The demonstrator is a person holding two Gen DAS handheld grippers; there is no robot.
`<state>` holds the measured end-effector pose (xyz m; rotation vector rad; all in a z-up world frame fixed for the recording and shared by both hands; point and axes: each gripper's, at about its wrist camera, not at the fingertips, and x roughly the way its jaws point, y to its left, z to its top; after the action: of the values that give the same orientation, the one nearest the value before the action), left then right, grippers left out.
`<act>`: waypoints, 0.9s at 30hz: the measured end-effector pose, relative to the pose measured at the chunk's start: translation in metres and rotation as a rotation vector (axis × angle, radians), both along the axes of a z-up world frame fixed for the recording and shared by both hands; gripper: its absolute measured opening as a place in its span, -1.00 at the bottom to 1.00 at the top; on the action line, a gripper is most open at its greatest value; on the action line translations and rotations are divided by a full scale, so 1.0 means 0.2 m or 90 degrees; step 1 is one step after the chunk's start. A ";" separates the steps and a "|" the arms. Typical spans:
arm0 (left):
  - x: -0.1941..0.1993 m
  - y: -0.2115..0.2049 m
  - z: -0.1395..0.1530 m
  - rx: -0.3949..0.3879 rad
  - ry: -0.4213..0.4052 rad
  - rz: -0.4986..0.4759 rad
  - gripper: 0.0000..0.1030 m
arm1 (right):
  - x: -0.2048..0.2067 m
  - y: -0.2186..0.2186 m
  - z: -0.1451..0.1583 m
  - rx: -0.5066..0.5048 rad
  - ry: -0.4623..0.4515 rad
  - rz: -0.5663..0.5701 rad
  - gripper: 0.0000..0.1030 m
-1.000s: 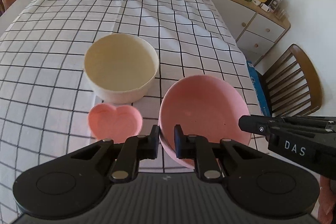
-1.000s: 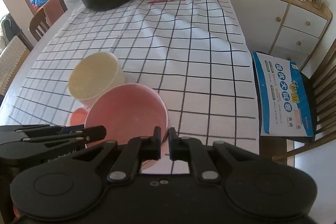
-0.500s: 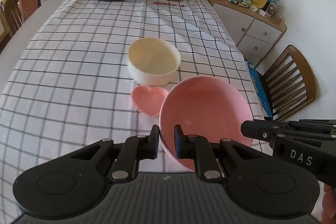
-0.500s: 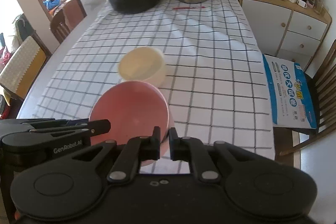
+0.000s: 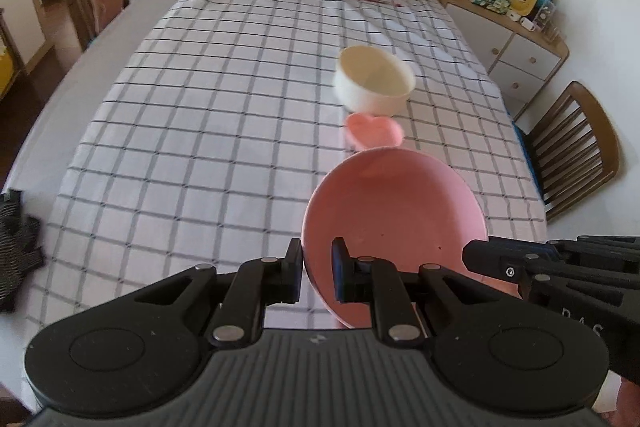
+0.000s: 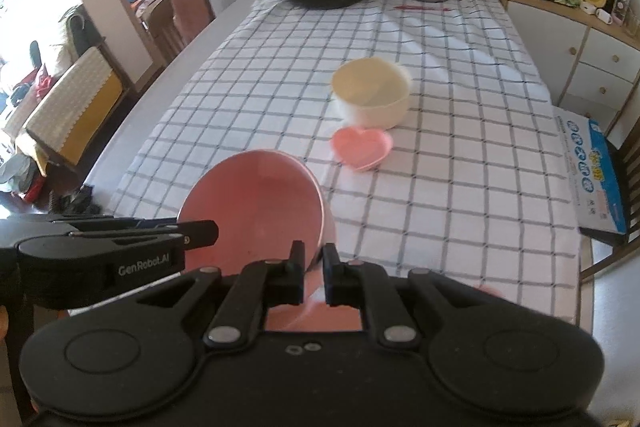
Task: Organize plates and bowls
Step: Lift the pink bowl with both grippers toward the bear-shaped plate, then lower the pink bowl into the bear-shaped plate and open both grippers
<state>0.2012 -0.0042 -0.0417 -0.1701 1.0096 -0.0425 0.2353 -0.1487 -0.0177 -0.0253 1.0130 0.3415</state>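
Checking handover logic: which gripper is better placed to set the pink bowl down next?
Neither clearly: left gripper and right gripper each pinch the pink bowl rim on opposite sides. The cream bowl and heart dish lie ahead.

The left gripper [image 5: 316, 271] is reaching forward at a level pose, its jaws closing down on the near left rim of the pink bowl [image 5: 396, 227], one finger outside the wall and the other inside it. The right gripper [image 6: 314, 277] is pinching the bowl's right rim in the same way, its jaws drawn nearly together with the rim between them. Both grippers are sitting side by side, each one's fingers pointing inward across the other's view, sharing the bowl's weight above the bench [image 5: 200, 131].
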 end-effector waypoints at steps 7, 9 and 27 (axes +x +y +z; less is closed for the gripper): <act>-0.18 0.17 -0.02 0.011 0.013 0.012 -0.71 | -0.14 0.16 -0.04 0.011 0.015 0.016 -0.86; -0.21 0.20 -0.03 0.014 0.016 0.015 -0.72 | -0.17 0.20 -0.07 0.011 0.020 0.021 -0.86; -0.47 0.39 -0.26 0.021 0.093 0.029 -0.72 | -0.41 0.40 -0.37 -0.006 0.118 0.048 -0.86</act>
<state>0.1070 0.0730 -0.0933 -0.1688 1.1517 0.0289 0.1525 -0.0683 -0.0918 -0.0420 1.1991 0.4136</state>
